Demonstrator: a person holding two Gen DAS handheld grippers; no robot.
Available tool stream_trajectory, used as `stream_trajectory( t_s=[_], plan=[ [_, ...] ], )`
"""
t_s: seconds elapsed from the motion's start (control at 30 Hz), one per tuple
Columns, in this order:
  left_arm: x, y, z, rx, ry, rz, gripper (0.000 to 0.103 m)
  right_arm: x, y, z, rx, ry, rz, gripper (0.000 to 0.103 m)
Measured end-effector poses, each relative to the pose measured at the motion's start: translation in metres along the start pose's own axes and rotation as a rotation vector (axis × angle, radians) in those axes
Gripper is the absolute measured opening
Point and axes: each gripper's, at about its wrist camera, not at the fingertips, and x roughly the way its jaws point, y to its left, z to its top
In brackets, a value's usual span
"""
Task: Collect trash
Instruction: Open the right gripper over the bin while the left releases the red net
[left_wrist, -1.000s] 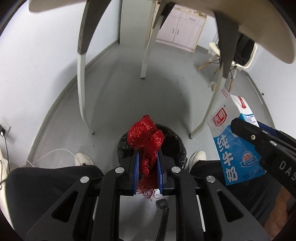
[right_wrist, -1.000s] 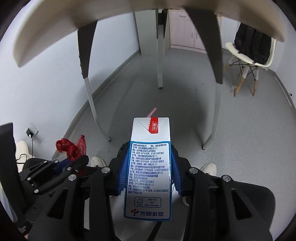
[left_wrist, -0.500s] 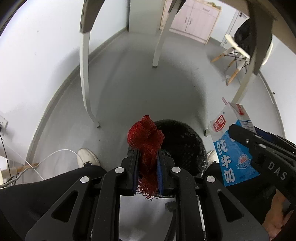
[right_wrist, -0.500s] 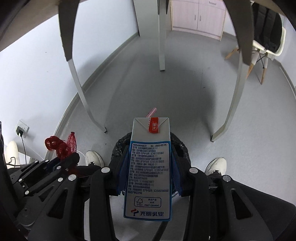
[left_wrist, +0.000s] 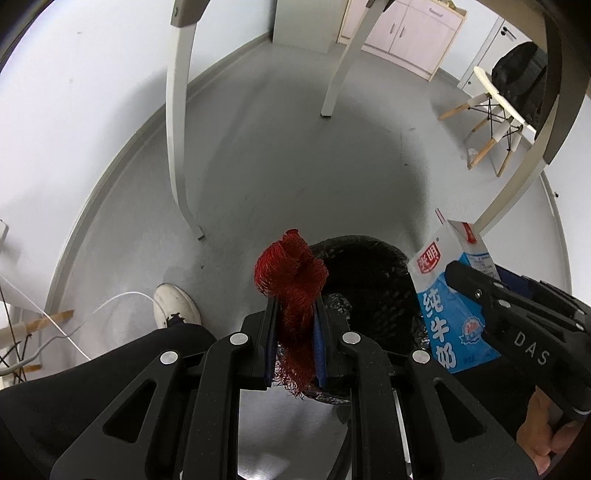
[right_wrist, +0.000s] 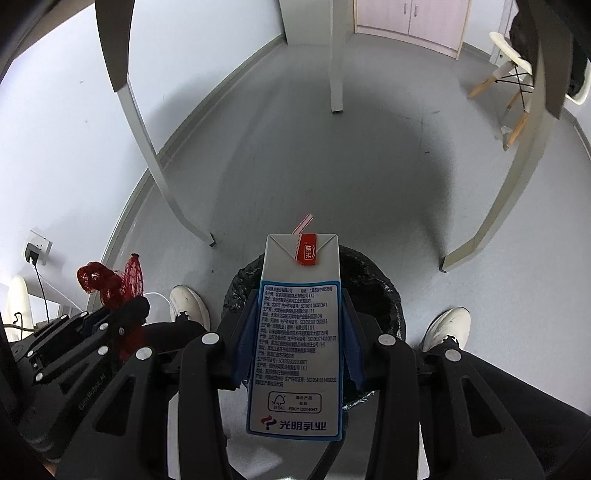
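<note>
In the left wrist view, the left gripper (left_wrist: 294, 325) sits in the lower centre of the frame with its fingers (left_wrist: 270, 332) drawn close together and clenched on a bundle of red mesh netting (left_wrist: 293, 284). The netting's long axis runs up and down the frame between the blue pads: a bunched, rolled end stands above the fingertips and a frayed end hangs below them. Directly behind it, at frame centre, is the black-lined trash bin (left_wrist: 373, 273) on the grey floor, its open mouth facing up. At the right of the frame the right gripper (left_wrist: 480, 295) holds a blue-and-white milk carton (left_wrist: 448, 299), which is tilted so its folded top leans toward the upper right, with a pink straw at the top. A white shoe (left_wrist: 176, 306) rests on the floor at lower left.

In the right wrist view, the right gripper (right_wrist: 297, 332) has its fingers (right_wrist: 246, 343) spread about the carton's width and pressed against both side faces of the milk carton (right_wrist: 297, 332). The carton's long axis runs straight up the frame, printed panel toward the camera, folded top and pink straw pointing away. The trash bin (right_wrist: 384, 295) lies just beyond and below it at frame centre. At the left, the left gripper (right_wrist: 122, 314) grips the red mesh netting (right_wrist: 110, 282), whose bunched end sticks upward.
</note>
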Motion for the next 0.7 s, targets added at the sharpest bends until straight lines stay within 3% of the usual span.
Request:
stream_trajectory(
  t_s=[0.13, 0.3, 0.5, 0.7],
  plan=[
    [0.005, -0.003, 0.002, 0.002, 0.015, 0.000, 0.015, 0.001, -0.001, 0.003, -0.001, -0.004, -0.006, 0.047],
    [0.008, -0.010, 0.003, 0.005, 0.024, -0.010, 0.015, -0.012, -0.018, 0.004, 0.035, -0.046, -0.020, 0.073],
    [0.009, -0.034, 0.001, 0.040, 0.030, -0.024, 0.015, -0.027, -0.042, -0.004, 0.035, -0.103, -0.071, 0.094],
    [0.015, -0.060, -0.003, 0.085, 0.046, -0.042, 0.015, -0.035, -0.076, -0.016, 0.068, -0.145, -0.141, 0.095]
  ],
)
